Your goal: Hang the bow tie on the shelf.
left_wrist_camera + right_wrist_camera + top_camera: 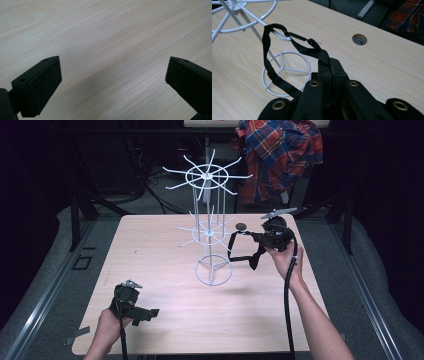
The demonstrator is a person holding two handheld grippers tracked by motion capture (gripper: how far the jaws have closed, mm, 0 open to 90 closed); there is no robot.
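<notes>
Black webbing strap is clamped in the closed jaws of the right hand-held gripper, at the far right of the tabletop; its loop hangs over a hook tip of the white wire display rack. Left hand-held gripper rests at the near left, jaws wide apart with nothing between them, well apart from the rack

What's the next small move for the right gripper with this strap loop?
Probably ease the right gripper slightly toward the white wire rack, so the black strap slides further along the hook arm. The loop sits only over that arm's tip, and the jaws are shut on the strap. The left gripper rests open, apart.
</notes>
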